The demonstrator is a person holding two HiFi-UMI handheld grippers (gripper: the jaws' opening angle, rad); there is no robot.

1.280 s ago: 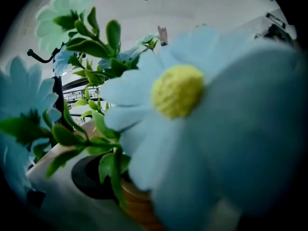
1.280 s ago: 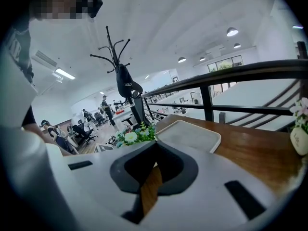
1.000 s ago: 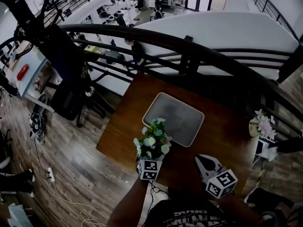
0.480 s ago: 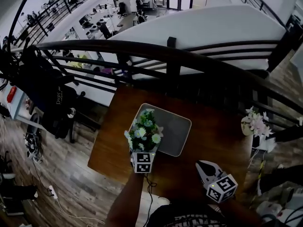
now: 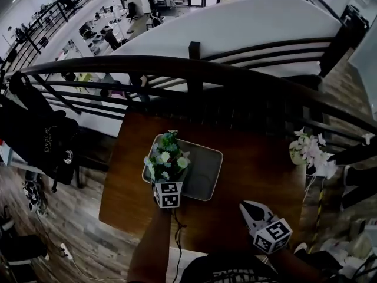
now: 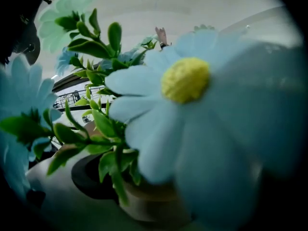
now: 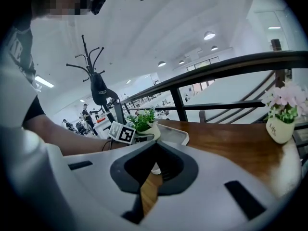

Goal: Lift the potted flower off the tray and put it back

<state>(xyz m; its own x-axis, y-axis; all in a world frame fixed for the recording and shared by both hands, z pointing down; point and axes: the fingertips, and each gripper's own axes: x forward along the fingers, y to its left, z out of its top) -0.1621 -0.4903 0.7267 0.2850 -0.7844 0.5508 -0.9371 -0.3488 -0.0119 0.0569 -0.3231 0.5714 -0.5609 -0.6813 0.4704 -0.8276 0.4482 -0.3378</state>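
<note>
The potted flower, pale blooms and green leaves in a beige pot, hangs over the left part of the grey tray on the brown table. My left gripper is shut on it, with the marker cube just behind. Blooms fill the left gripper view and hide the jaws; I cannot tell whether the pot touches the tray. In the right gripper view the flower sits at the tray's near-left edge. My right gripper hovers low over the table's front right, shut and holding nothing.
A second pot of pink flowers stands at the table's right edge. A dark railing runs behind the table. A coat stand with a black bag is at the left. A cable trails from the left gripper.
My left gripper has carried the flower from beside the tray's front left corner to over the tray's left part. The right gripper has hardly moved.
</note>
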